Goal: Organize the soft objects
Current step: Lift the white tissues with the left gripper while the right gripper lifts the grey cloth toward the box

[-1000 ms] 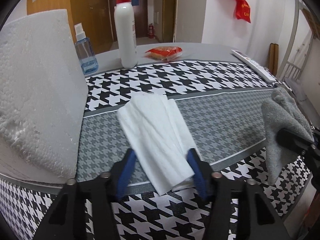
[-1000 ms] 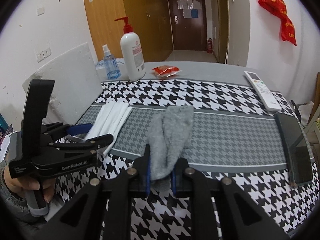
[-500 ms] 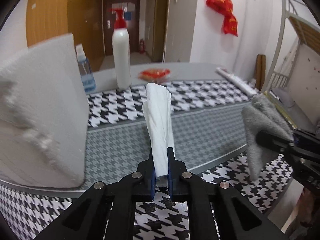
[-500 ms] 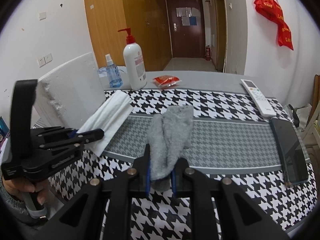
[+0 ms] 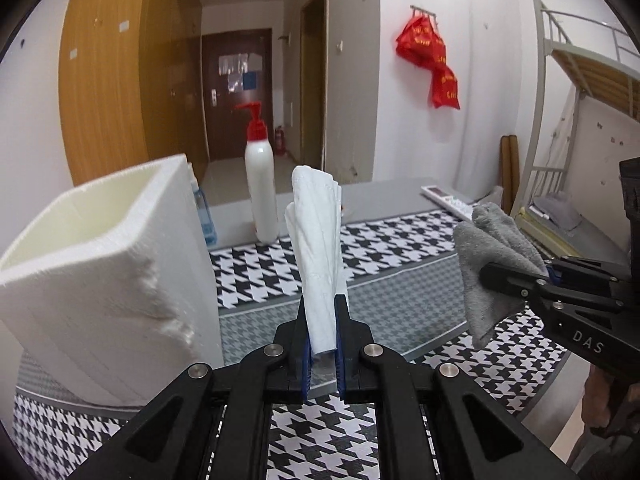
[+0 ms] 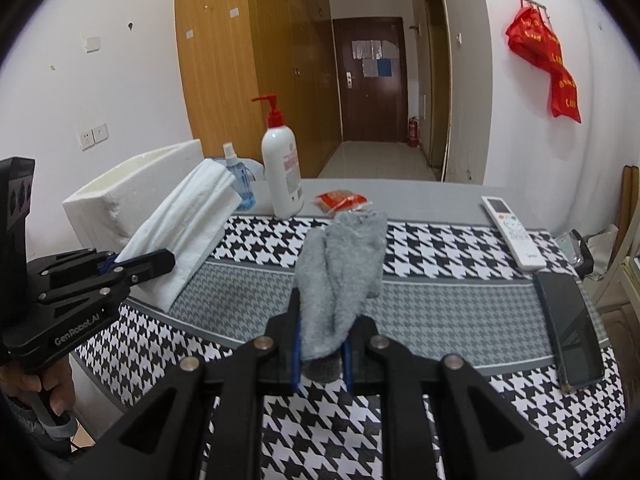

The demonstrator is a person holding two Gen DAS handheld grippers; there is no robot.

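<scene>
My left gripper (image 5: 322, 320) is shut on a folded white cloth (image 5: 318, 248) and holds it up above the table; the cloth also shows in the right wrist view (image 6: 184, 232). My right gripper (image 6: 322, 332) is shut on a grey fuzzy cloth (image 6: 340, 264), lifted off the table; it also shows at the right of the left wrist view (image 5: 488, 268). An open white foam box (image 5: 104, 280) stands at the left, close to the white cloth, and shows in the right wrist view (image 6: 120, 200) too.
A houndstooth table runner (image 6: 440, 320) covers the table. At the back stand a pump bottle (image 6: 282, 168), a blue spray bottle (image 6: 236, 176) and a red snack packet (image 6: 340, 202). A remote (image 6: 512, 232) and a phone (image 6: 568, 332) lie at the right.
My left gripper shut on the white cloth and lifted it off the table toward the foam box. My right gripper rose with the grey cloth.
</scene>
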